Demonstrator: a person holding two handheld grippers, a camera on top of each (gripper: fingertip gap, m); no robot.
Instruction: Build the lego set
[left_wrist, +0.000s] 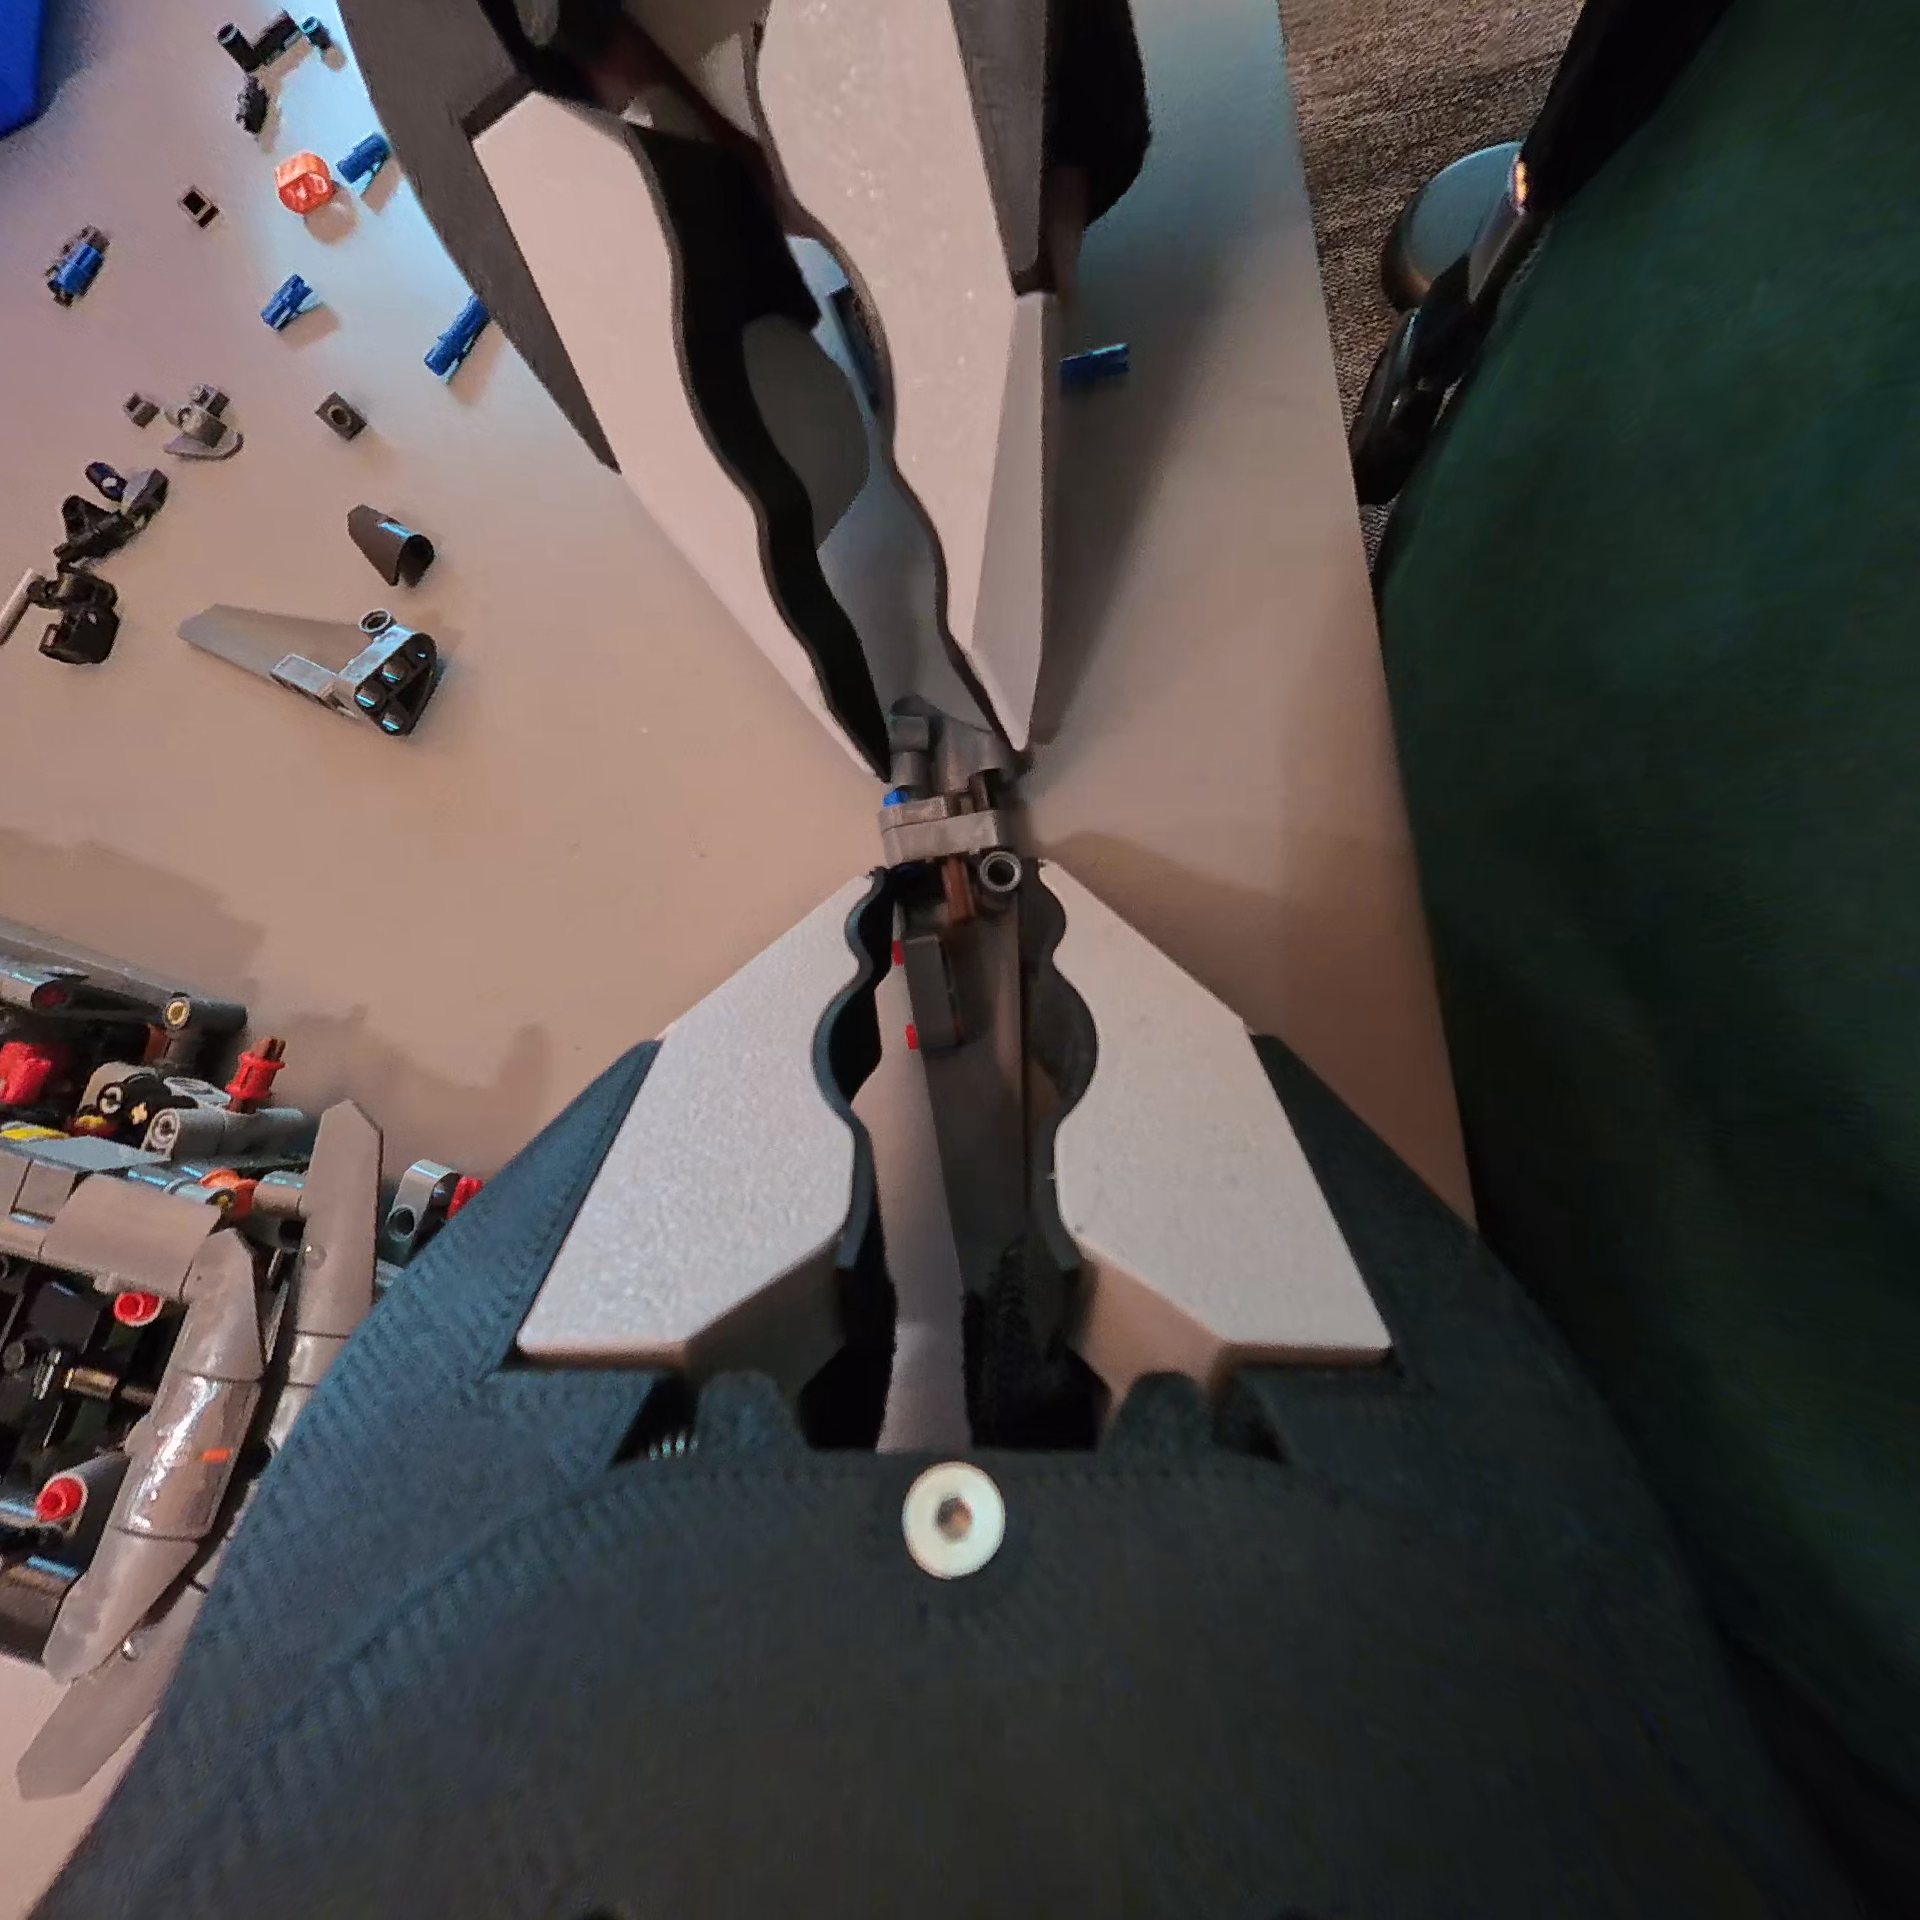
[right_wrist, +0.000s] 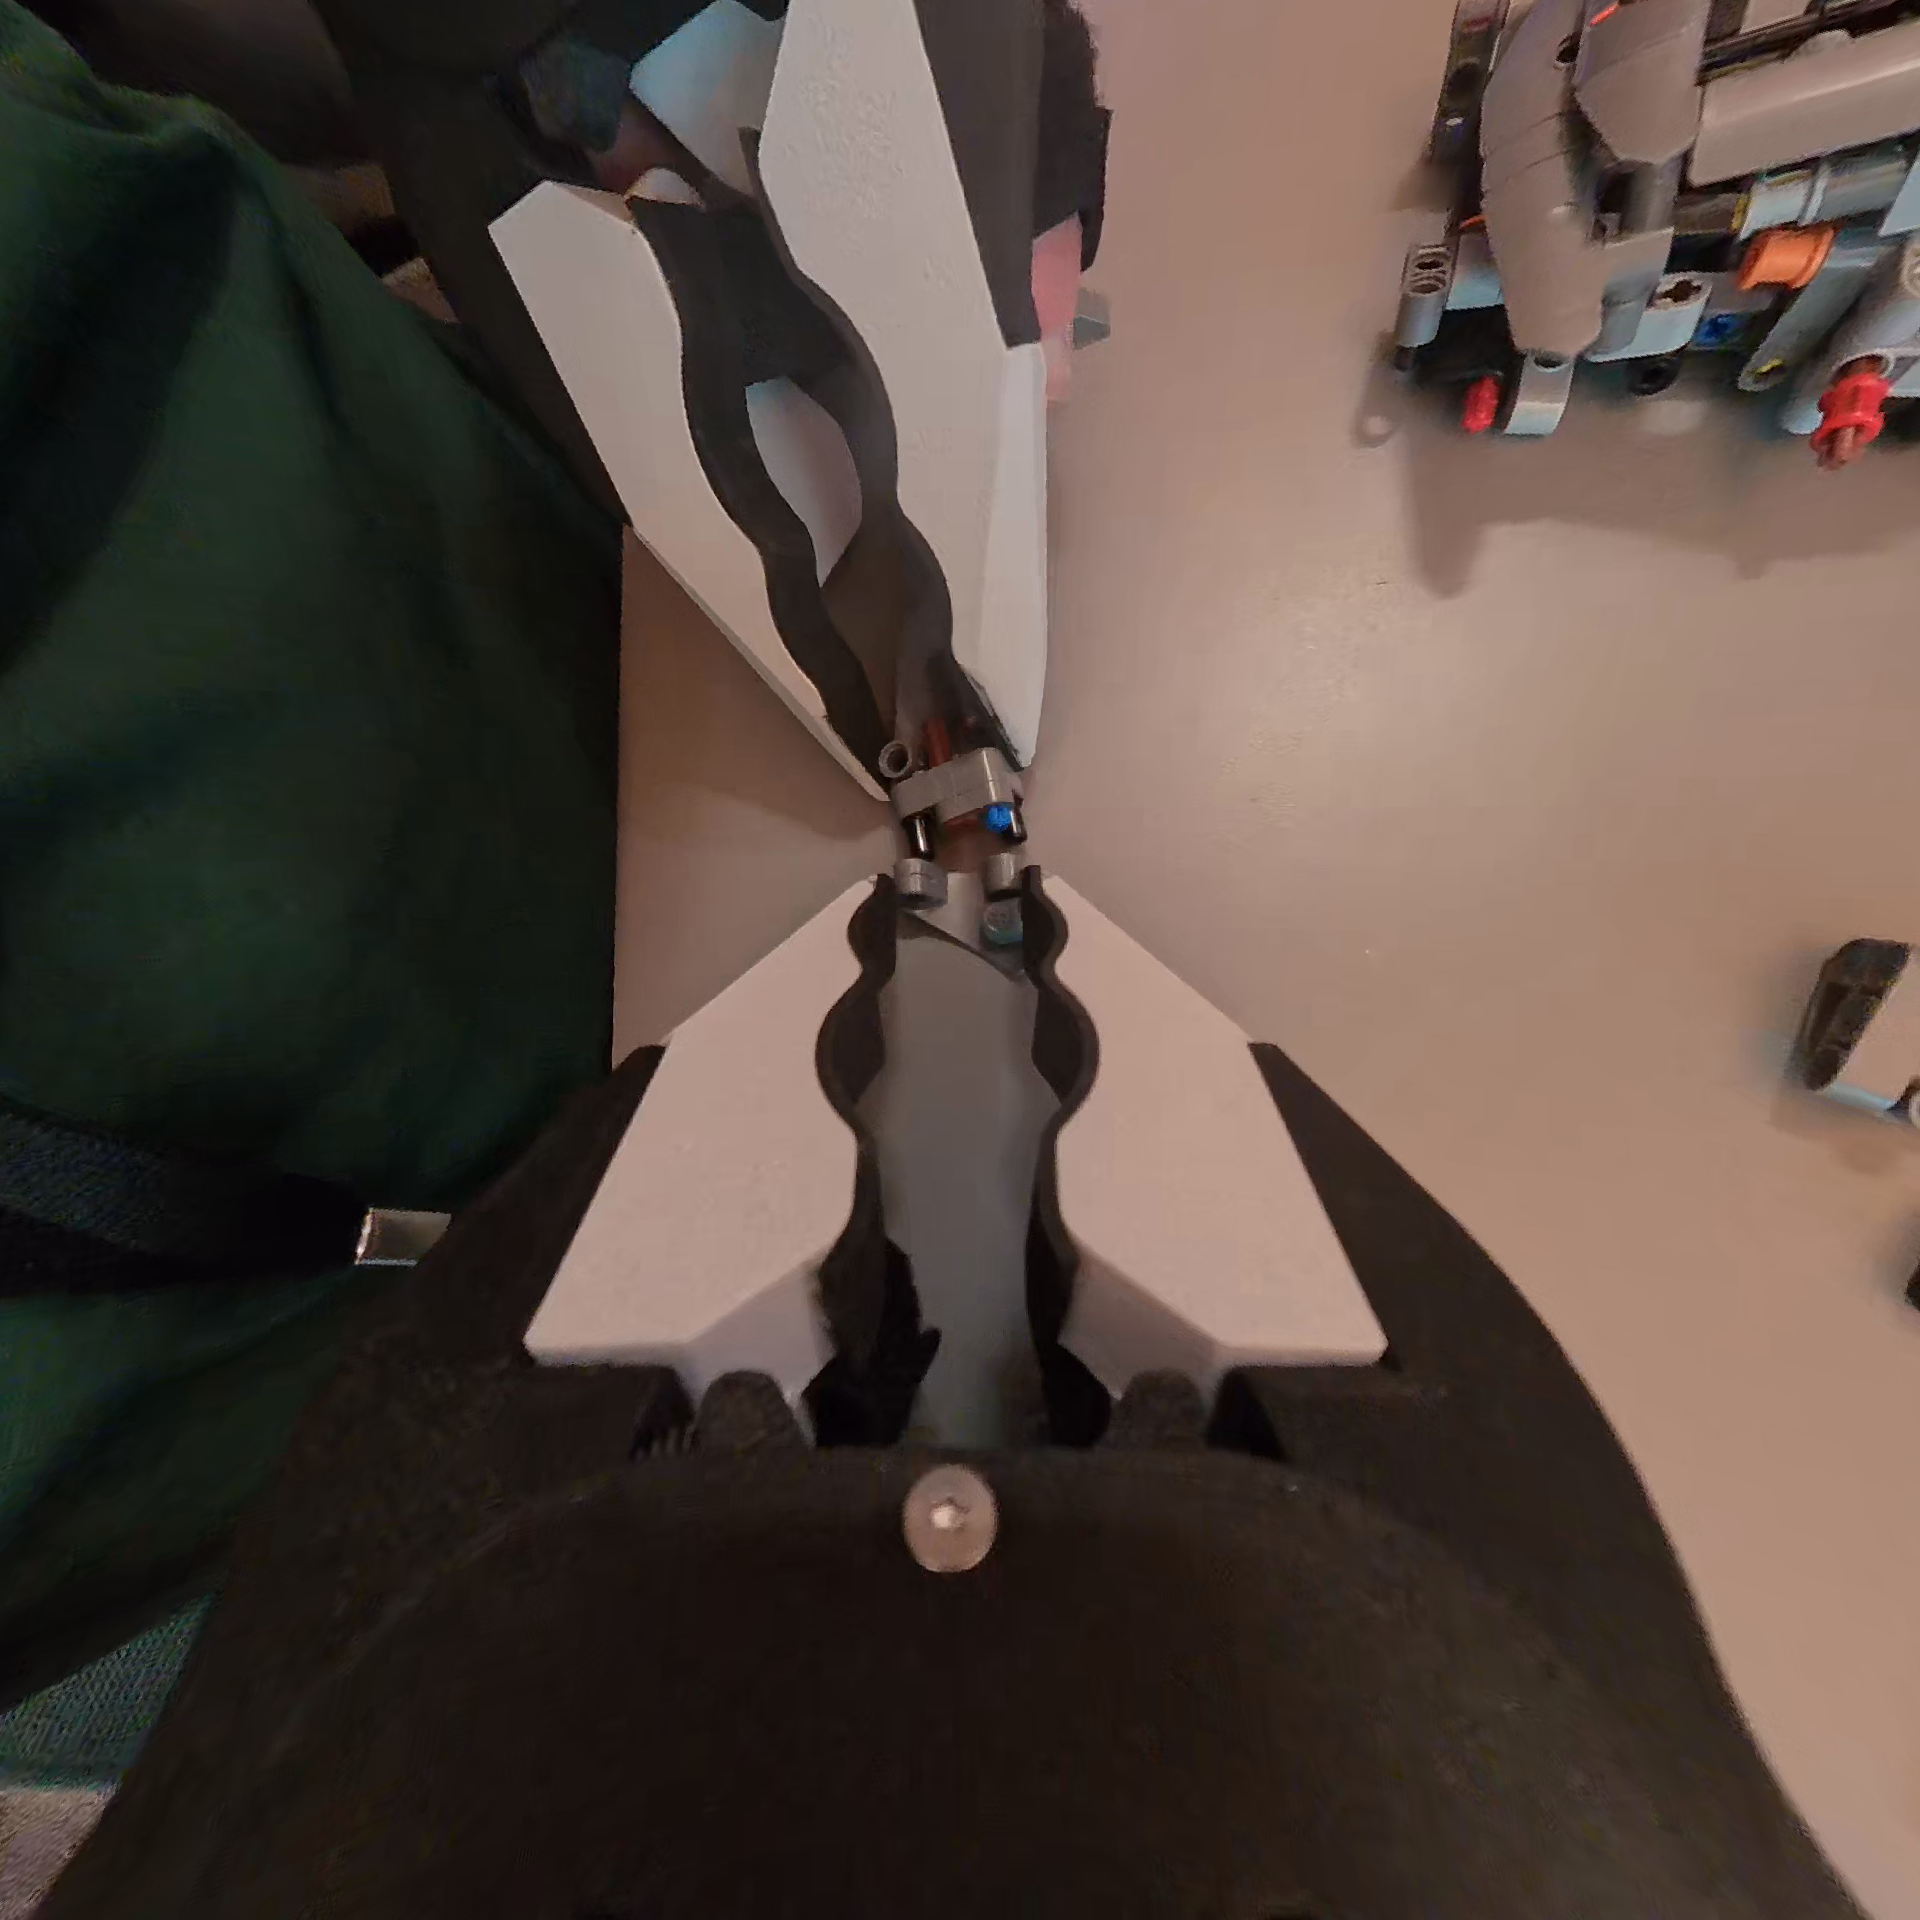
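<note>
My left gripper (left_wrist: 954, 878) is shut on a long dark grey lego sub-assembly (left_wrist: 951, 997) with red pins. A short light grey beam (left_wrist: 940, 829) with a blue pin and black pins sits at its front end. My right gripper (right_wrist: 956, 883) is shut on a flat grey lego panel (right_wrist: 961, 1091) with two round connectors at its tip. The two grippers meet tip to tip above the table's near edge. In the right wrist view the left gripper (right_wrist: 951, 764) comes from above, and its beam's (right_wrist: 951, 795) black pins stand just short of the panel's connectors. The right gripper (left_wrist: 951, 753) also shows in the left wrist view.
The large grey lego model (left_wrist: 156, 1195) lies on the beige table (left_wrist: 623, 831); it also shows in the right wrist view (right_wrist: 1662, 208). Loose parts lie beyond: several blue pins (left_wrist: 457, 338), an orange piece (left_wrist: 304, 185), a grey wing panel (left_wrist: 312, 665), a dark cone (left_wrist: 390, 545). A person's green garment (left_wrist: 1662, 935) borders the table edge. The tips of both grippers are at nearly the same place. Both grippers' tips are roughly 15 cm from the dark cone (left_wrist: 390, 545).
</note>
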